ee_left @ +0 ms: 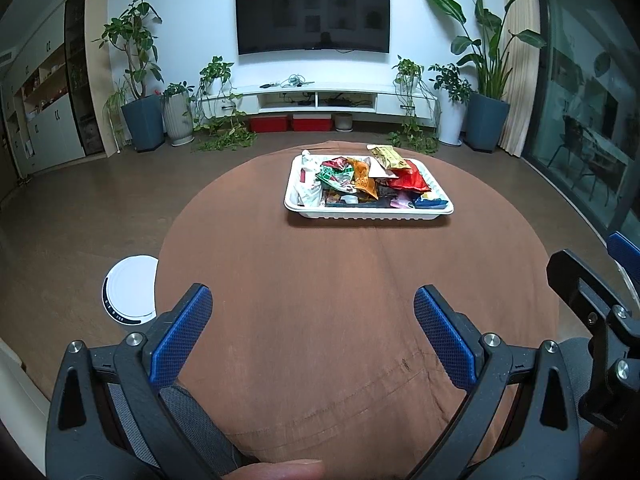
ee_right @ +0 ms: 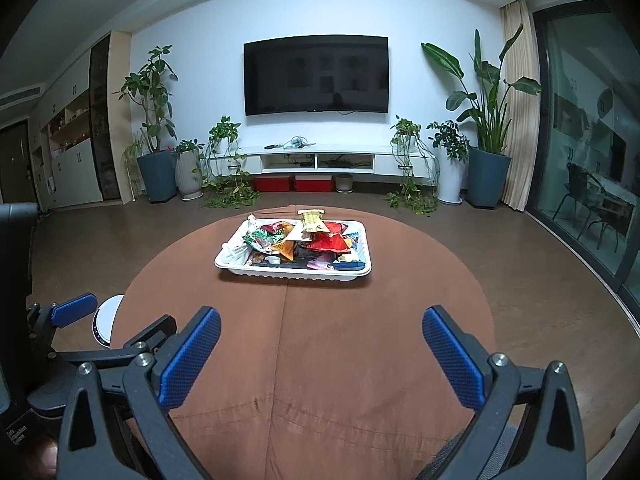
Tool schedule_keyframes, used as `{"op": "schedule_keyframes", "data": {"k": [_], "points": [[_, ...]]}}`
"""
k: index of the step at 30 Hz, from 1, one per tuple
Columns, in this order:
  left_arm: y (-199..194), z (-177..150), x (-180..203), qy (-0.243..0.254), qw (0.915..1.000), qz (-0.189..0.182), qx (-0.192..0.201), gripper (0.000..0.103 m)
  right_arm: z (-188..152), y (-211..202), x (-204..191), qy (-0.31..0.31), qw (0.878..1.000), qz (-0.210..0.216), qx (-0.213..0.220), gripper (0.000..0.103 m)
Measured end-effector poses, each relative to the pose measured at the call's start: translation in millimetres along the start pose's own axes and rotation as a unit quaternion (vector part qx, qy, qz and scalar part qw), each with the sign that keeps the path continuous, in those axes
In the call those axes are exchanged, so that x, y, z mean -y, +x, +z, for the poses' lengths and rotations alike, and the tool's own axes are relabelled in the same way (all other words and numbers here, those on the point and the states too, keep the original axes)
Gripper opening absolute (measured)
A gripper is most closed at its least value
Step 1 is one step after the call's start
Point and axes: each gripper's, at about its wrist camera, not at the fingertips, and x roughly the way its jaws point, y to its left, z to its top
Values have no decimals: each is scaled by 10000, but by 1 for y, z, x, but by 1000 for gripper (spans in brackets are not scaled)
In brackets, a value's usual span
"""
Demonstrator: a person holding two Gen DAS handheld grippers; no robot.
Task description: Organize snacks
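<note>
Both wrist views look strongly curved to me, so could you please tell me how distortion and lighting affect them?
Left wrist view: fisheye bends the dark wall-mounted television, corners vignette black, the white plastic snack tray stays sharp. Right wrist view: same bowing, dim bluish light, reflections on the glass sliding door.

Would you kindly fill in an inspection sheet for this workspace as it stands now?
Surface: round table under a brown cloth.
Job's things: white tray at the far side, heaped with snack packets.
Clutter: nothing seen on the cloth besides the tray.
Grippers: left tongs and right tongs open, empty, near edge.
Cables: nothing seen on the table.
Surroundings: wall television, potted plants, white round device on the floor.
</note>
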Motion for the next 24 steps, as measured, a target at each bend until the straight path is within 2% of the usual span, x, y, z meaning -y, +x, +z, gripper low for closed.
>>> {"op": "schedule_keyframes", "data": {"k": [24], "points": [[1, -1, -1, -21, 10000, 11, -4, 102, 2, -1, 4, -2, 10000, -14, -19, 103]]}}
